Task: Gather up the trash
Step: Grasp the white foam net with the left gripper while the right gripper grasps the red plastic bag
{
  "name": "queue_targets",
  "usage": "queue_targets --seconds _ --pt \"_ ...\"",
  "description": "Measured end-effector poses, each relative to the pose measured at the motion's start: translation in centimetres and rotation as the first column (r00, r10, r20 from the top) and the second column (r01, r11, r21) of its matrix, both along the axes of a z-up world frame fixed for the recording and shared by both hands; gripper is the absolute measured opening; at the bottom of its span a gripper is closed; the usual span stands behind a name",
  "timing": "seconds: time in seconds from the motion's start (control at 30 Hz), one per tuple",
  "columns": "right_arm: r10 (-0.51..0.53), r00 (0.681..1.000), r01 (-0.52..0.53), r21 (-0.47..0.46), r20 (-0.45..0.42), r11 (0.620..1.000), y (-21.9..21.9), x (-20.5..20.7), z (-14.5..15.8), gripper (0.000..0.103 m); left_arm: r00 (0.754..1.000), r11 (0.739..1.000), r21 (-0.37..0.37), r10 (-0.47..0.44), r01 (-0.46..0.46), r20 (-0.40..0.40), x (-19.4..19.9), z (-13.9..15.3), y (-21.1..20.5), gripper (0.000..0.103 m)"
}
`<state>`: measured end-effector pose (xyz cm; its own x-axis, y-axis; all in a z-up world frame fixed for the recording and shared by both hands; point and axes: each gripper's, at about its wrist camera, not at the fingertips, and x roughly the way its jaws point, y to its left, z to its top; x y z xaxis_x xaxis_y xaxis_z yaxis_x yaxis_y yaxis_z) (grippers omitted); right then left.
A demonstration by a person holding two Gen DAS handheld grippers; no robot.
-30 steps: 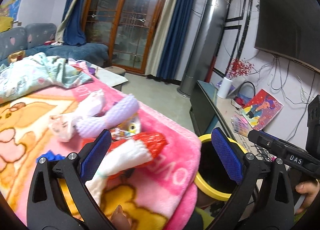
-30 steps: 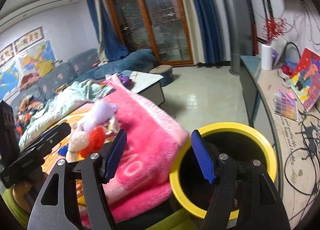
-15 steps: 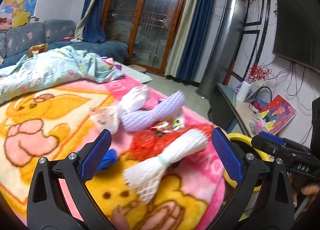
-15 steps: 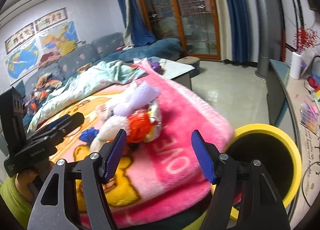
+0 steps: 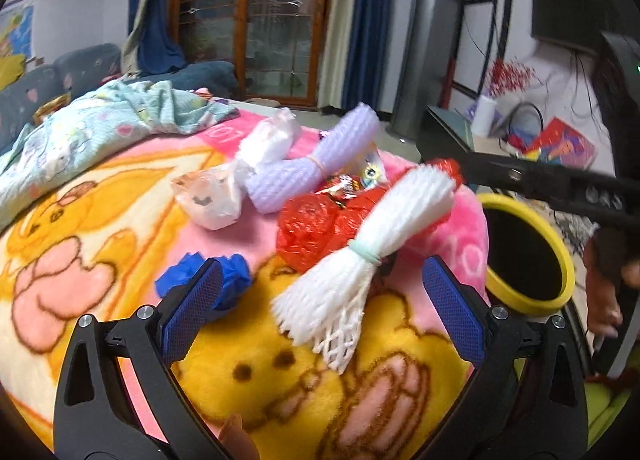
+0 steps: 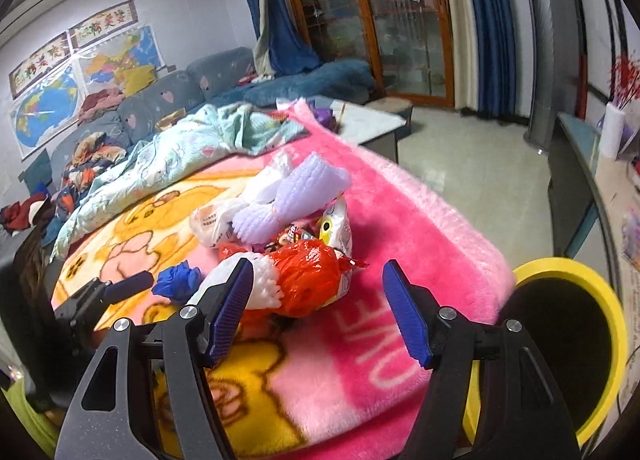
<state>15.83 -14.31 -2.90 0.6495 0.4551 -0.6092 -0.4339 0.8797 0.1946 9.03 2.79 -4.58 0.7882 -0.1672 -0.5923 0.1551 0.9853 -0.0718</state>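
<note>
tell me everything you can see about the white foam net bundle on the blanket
The white foam net bundle looks like soft mesh fruit sleeving, gathered and cinched at its middle by a pale green band. It lies slanted on the pink cartoon blanket, its lower end splayed into open netting. Its upper part rests against the crumpled red plastic bag. Neither gripper touches it.

Trash pile (image 5: 340, 200) heaped on pink blanket (image 6: 400, 220); yellow bin (image 6: 600, 360) beside, upright.
</note>
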Motion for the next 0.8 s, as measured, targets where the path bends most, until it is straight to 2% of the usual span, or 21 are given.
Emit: queue_targets --seconds 0.03,0.13,0.33,0.4,0.5,0.8 --pt "-0.001 1.000 0.001 0.001 -0.023 1.000 0.1 0.6 -0.3 0.064 1.000 1.000 0.010 -0.012 0.012 -0.011 0.3 -0.3 -0.3 0.089" --pt "0.009 0.997 -0.006 0.032 -0.083 0.999 0.3 1.9 -1.3 0.053 0.998 1.000 0.017 -0.022 0.023 -0.054 1.1 -1.0 -0.7 0.080" --pt "0.056 0.990 -0.047 0.070 -0.131 0.996 0.8 2.3 -2.4 0.022 0.993 1.000 -0.021 -0.013 0.011 -0.119 1.9 -2.1 0.0 0.049" --pt "0.065 0.990 -0.056 0.072 -0.129 0.996 0.8 2.0 -2.5 0.013 0.990 0.999 -0.038 -0.013 0.007 -0.139 2.0 -2.4 0.2 0.034" --pt "0.073 0.989 -0.062 0.083 -0.126 0.995 0.6 1.6 -2.5 0.011 0.990 0.999 -0.046 -0.011 0.005 -0.141 1.7 -2.4 0.3 0.025" --pt "0.090 0.993 -0.083 0.096 -0.076 0.992 0.0 0.6 -0.9 0.008 0.996 0.988 -0.151 0.028 -0.041 -0.089 0.2 -0.6 2.6 0.020"
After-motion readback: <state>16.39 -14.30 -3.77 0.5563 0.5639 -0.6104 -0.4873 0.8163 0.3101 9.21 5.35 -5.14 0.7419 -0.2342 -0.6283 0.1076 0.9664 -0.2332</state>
